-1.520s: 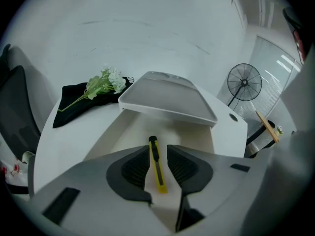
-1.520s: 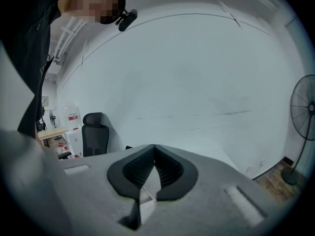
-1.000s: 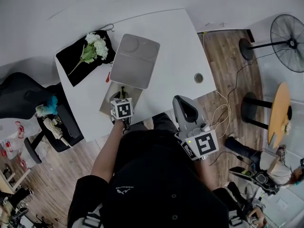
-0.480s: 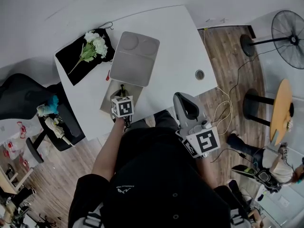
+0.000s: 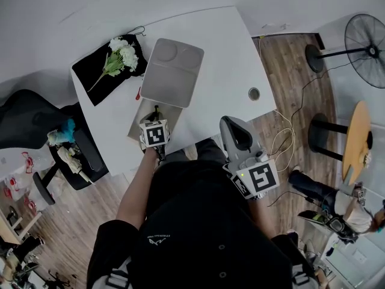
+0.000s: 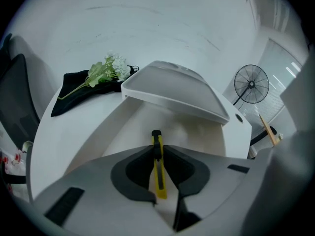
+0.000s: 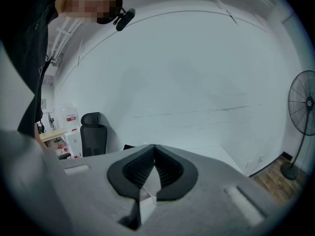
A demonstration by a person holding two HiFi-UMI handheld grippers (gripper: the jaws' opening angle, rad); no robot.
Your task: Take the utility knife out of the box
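A yellow and black utility knife (image 6: 157, 166) is clamped between the jaws of my left gripper (image 6: 157, 149), which is shut on it. Its black tip (image 5: 156, 109) sticks out over the open pale box (image 5: 139, 120) at the table's near edge. The box lid (image 5: 171, 72) (image 6: 172, 93) stands propped open beyond it. My right gripper (image 5: 236, 138) hangs at the table's near right edge, jaws shut with nothing between them (image 7: 154, 167), pointing at the wall.
A bunch of white flowers (image 5: 119, 58) lies on a black cloth (image 5: 99, 77) at the table's far left. A round cable hole (image 5: 254, 93) sits at the right. A black office chair (image 5: 36, 122) stands left; a floor fan (image 5: 361, 41) stands right.
The left gripper with the knife has shifted very slightly; the right gripper has barely moved. The head camera drifted a little.
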